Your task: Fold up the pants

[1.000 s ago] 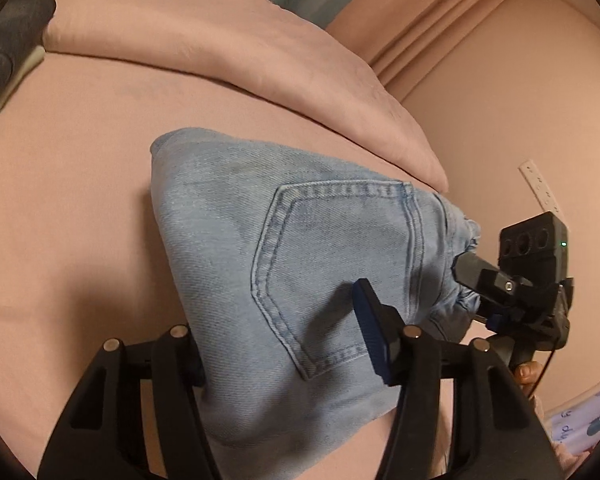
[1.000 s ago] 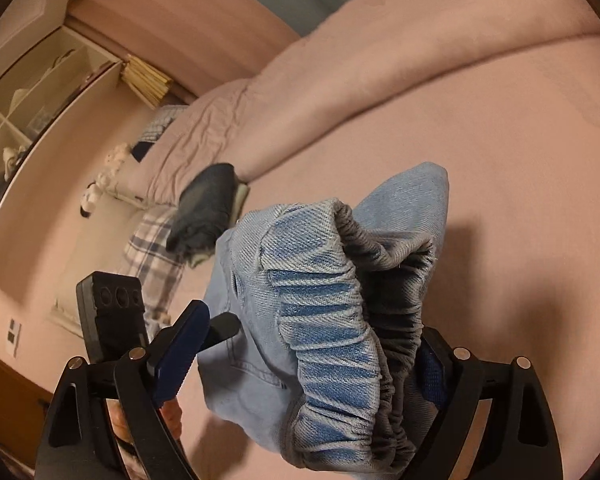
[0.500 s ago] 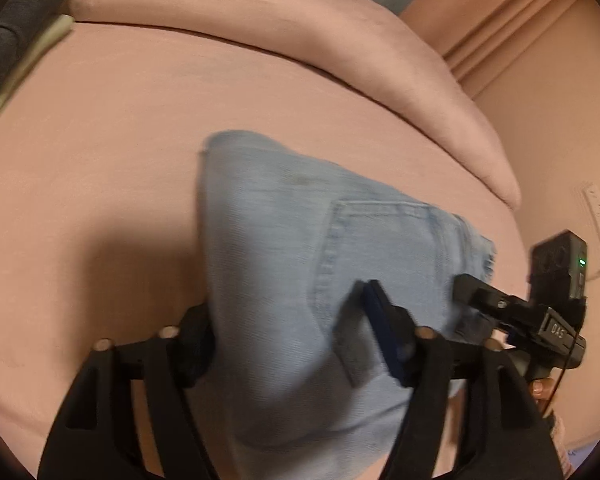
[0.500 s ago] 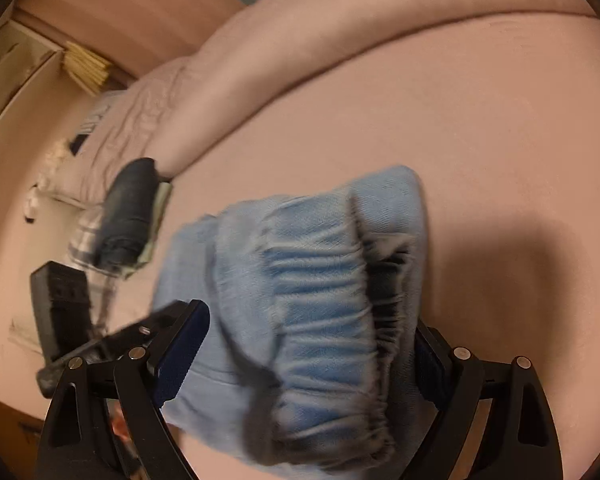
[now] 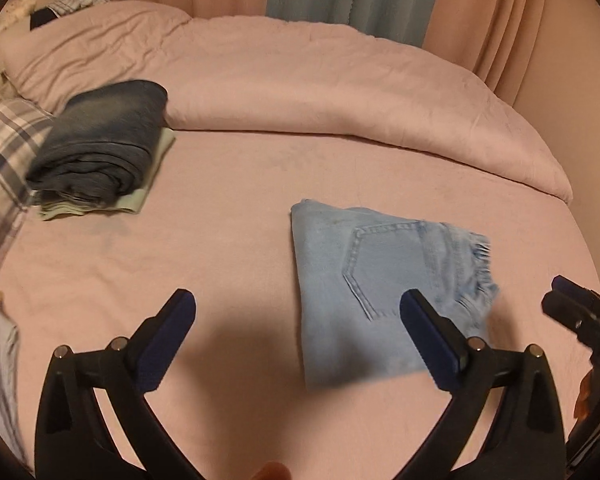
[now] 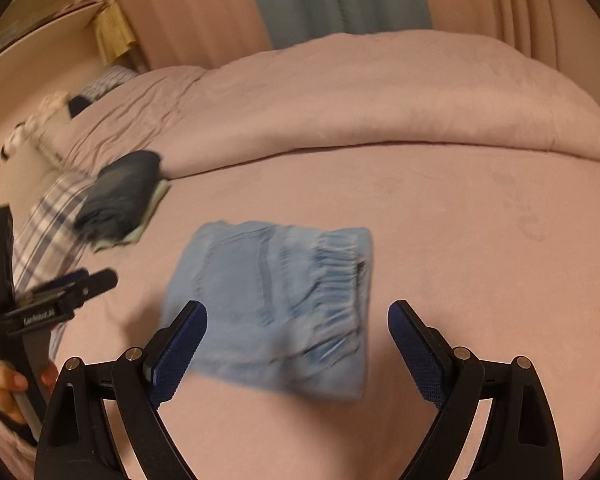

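Observation:
The light blue denim pants (image 5: 376, 292) lie folded into a compact rectangle on the pink bed sheet (image 5: 220, 200), back pocket up. They also show in the right wrist view (image 6: 276, 304), elastic waistband to the right. My left gripper (image 5: 300, 320) is open and empty, held above the sheet just left of the pants. My right gripper (image 6: 296, 328) is open and empty, hovering over the near edge of the pants. The other gripper shows at the right edge in the left wrist view (image 5: 580, 320) and at the left in the right wrist view (image 6: 52, 300).
A stack of folded dark jeans (image 5: 104, 144) on a pale green garment lies at the left, also in the right wrist view (image 6: 120, 196). A plaid pillow (image 5: 0, 152) is beside it. A rolled pink duvet (image 5: 340, 92) runs along the back, curtains behind.
Both grippers have let go of the pants and pulled back and up. The folded pants now lie flat on the sheet.

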### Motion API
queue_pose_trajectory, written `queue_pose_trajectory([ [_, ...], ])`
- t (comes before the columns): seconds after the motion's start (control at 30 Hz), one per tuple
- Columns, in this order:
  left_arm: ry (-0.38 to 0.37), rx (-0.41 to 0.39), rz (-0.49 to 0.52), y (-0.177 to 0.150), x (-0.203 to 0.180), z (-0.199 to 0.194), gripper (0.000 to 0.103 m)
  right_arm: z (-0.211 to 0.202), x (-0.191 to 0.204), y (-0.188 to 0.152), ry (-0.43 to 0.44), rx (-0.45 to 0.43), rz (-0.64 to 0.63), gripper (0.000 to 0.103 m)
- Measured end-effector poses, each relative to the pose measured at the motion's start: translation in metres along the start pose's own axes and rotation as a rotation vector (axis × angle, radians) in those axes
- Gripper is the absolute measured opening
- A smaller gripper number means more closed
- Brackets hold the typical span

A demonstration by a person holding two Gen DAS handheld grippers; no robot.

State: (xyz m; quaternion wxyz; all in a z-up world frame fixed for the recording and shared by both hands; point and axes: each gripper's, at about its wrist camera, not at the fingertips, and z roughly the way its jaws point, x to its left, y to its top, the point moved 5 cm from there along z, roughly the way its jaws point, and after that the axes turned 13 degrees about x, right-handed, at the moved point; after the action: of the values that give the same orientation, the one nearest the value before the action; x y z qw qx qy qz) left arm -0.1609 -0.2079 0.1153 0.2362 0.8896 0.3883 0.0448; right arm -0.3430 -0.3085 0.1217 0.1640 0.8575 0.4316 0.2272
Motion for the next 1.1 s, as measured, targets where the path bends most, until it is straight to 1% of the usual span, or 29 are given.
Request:
queue_pose_trajectory([
  [0.1,0.019,-0.003,0.01,-0.008,-0.008,-0.016,0.102,-0.015,0.018,-0.007,-0.017,0.005,-0.028,0.092],
  [0.3,-0.004,-0.026,0.022,-0.032,-0.028,-0.053,0.102,-0.041,0.046,-0.025,-0.054,-0.003,-0.069,0.092],
  [0.4,0.005,-0.038,0.037,-0.044,-0.037,-0.069,0.102,-0.052,0.052,-0.034,-0.061,-0.006,-0.075,0.092],
  [0.53,0.011,-0.046,0.05,-0.052,-0.045,-0.079,0.102,-0.067,0.06,-0.046,-0.071,-0.019,-0.092,0.092],
  [0.73,0.019,-0.05,0.07,-0.063,-0.056,-0.086,0.102,-0.082,0.061,-0.056,-0.086,-0.04,-0.091,0.092],
  [0.93,0.038,-0.059,0.074,-0.069,-0.056,-0.091,0.102,-0.085,0.063,-0.058,-0.098,-0.047,-0.097,0.092],
  [1.1,0.039,-0.059,0.068,-0.071,-0.053,-0.093,0.102,-0.086,0.067,-0.059,-0.101,-0.045,-0.101,0.092],
])
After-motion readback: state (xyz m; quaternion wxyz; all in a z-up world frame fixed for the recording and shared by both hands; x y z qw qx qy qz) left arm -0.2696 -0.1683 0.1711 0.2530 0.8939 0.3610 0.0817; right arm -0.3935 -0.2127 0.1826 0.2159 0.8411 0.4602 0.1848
